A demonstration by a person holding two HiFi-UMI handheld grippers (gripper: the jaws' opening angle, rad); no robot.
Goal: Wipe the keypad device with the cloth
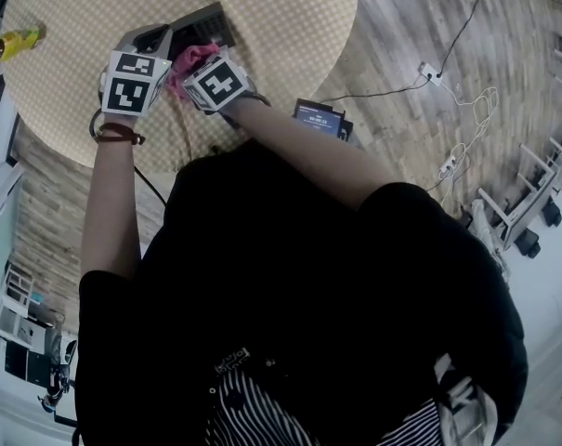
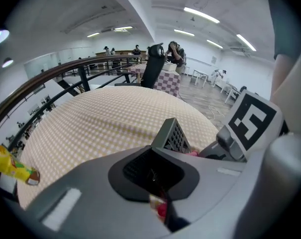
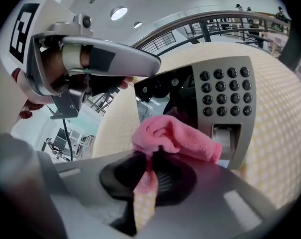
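Observation:
The grey keypad device (image 1: 206,24) lies on the round checkered table (image 1: 290,26). My left gripper (image 1: 164,40) is at the device's left edge, and the right gripper view shows its jaws closed over that edge. In the left gripper view only a corner of the device (image 2: 174,135) rises beyond the left gripper (image 2: 157,171). My right gripper (image 3: 150,168) is shut on a pink cloth (image 3: 175,138). The bunched cloth rests against the device (image 3: 225,91), left of its button grid. The head view shows the cloth (image 1: 189,60) between the two marker cubes.
A yellow packet (image 1: 11,42) lies at the table's far left edge, also visible as the yellow packet (image 2: 11,166). A small screen device (image 1: 320,119) sits near the table's near rim. A power strip (image 1: 431,72) and cables lie on the wooden floor to the right.

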